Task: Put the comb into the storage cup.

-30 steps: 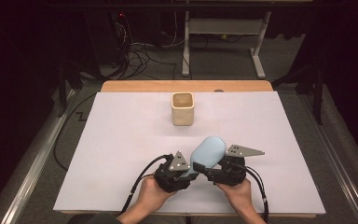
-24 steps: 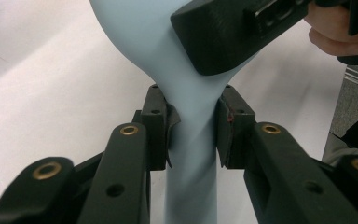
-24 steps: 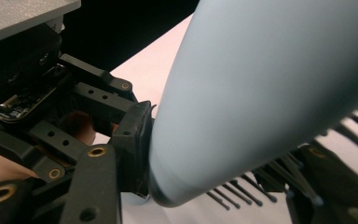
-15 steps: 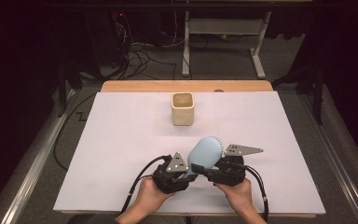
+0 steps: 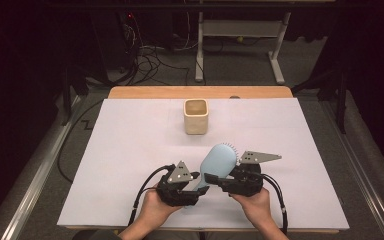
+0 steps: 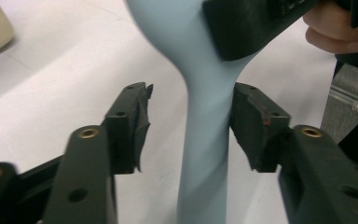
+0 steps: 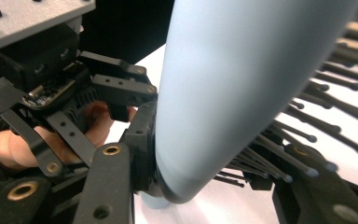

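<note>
Nearest edge of counter: two hands entering from below, each carrying a tool.

Left tool: jaws spread, just opened wider. Handle of pale blue hairbrush standing between the pads; clear gap at the left pad, right pad just beside or barely touching the handle, contact not certain. No squeeze on the handle visible.

Right tool: jaws pressed against the hairbrush, just closed further. Left pad flat on the smooth back at the lower end of the brush head; opposite jaw on the bristle side, its contact partly hidden by dark ball-tipped bristles.

Hairbrush: lifted off the counter between the two tools, head tilted up and away from the person, bristle side turned toward the right, handle running down toward the left tool.

Grey three-cornered plates: one on top of each tool, right plate pointing rightward.

Farther back, mid-counter: square cream cup, upright, open top, well apart from hairbrush and tools.

Beyond the white sheet: wooden counter edge, then dark floor with cables.
</note>
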A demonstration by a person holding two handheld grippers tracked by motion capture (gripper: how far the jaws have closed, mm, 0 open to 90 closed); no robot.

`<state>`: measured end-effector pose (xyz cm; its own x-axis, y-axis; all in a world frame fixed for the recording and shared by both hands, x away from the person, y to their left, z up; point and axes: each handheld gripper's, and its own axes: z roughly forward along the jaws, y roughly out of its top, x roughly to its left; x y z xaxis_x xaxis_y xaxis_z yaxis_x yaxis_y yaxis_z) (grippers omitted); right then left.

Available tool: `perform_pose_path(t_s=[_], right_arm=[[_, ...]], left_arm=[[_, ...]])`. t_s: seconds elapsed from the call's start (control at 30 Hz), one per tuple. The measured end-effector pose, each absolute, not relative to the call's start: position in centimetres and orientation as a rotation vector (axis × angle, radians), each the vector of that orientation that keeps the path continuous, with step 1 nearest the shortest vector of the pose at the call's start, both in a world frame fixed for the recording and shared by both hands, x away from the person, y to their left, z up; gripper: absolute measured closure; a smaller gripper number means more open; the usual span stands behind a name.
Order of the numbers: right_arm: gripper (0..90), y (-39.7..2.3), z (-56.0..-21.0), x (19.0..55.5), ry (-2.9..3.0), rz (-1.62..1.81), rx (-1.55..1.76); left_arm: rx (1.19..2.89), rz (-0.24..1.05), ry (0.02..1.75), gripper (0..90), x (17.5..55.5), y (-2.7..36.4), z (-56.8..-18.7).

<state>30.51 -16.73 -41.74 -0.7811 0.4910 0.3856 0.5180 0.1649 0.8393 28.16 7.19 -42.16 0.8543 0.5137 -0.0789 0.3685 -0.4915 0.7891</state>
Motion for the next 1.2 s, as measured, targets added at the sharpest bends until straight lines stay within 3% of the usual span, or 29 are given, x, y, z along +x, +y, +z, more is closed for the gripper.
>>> perform_pose_path(t_s=[0.23,1.2], right_arm=[[55.5,-17.3,-41.3,30.7,-2.374,-1.727,-1.041],[55.3,-19.5,-39.9,31.3,-2.411,-1.676,-1.102]], left_arm=[[2.079,0.259,0.621,37.6,27.8,8.6,-42.0],[1.991,0.306,0.747,37.8,28.5,13.7,-41.9]])
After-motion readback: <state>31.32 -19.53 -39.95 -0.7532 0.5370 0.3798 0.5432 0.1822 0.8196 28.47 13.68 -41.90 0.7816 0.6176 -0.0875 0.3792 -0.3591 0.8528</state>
